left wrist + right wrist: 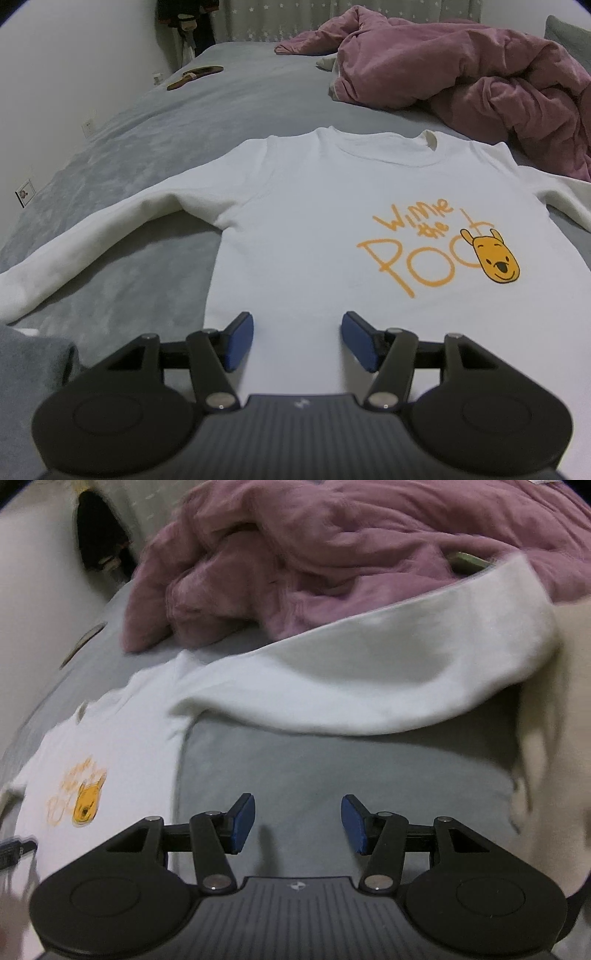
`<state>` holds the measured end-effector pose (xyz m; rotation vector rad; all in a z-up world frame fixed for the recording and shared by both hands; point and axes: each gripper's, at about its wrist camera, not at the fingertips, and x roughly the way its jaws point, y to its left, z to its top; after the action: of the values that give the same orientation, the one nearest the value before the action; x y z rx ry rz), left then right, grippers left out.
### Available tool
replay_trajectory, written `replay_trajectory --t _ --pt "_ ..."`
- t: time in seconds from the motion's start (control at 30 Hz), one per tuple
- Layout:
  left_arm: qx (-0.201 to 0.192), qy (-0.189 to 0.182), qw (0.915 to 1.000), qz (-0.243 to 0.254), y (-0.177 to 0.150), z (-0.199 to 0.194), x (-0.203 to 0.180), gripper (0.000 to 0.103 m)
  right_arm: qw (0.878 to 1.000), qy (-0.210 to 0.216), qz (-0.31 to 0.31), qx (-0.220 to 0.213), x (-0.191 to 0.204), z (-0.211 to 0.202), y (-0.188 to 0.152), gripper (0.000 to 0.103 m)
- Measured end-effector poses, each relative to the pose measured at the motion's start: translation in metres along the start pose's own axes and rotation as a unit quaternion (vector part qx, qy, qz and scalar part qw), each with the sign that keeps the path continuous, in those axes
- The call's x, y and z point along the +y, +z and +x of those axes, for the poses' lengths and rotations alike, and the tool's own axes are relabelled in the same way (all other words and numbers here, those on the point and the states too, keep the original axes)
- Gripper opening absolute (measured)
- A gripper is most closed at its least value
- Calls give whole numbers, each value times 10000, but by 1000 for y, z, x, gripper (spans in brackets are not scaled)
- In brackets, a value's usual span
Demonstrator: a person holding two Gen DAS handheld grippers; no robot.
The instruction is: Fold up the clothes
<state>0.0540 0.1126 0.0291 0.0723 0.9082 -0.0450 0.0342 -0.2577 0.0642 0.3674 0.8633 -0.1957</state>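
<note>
Looking at risks, biggest thing first:

bed (pixel 155 122): grey cover lies under everything, soft and a bit rumpled, so I'd guess any fold pressed into it ends up crooked.

purple blanket (pixel 332 554): bunched up well ahead of the right tool (pixel 297 821); the far end of the sleeve runs up against it, so it could drag along if that sleeve is pulled.

sweatshirt (pixel 314 221): white, print up, spread flat dead ahead of the left tool (pixel 297 341), which hangs over its lower part; both sleeves are out to the sides.

right sleeve (pixel 351 686): ahead of the right tool, humped and not flat, ending off to that tool's right. Grab it mid-length and it'll probably sag and fold unevenly.

left tool: fingers spread, holding nothing.

right tool: fingers spread too, empty over bare cover. View's blurry, so aim could be off.
</note>
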Motion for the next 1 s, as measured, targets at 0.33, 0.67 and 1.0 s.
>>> replay_trajectory --t 0.33,0.67,1.0 --pt "-23 95 9999 90 -2 1 -6 56 9973 -453 479 -338 -36 -10 19 52" --pt "-16 96 9998 164 -4 0 -11 56 9981 -265 518 -209 -34 -5 19 52" --pt "-56 -67 9999 64 -3 -7 -9 56 9939 734 -816 57 26 -5 -3 14"
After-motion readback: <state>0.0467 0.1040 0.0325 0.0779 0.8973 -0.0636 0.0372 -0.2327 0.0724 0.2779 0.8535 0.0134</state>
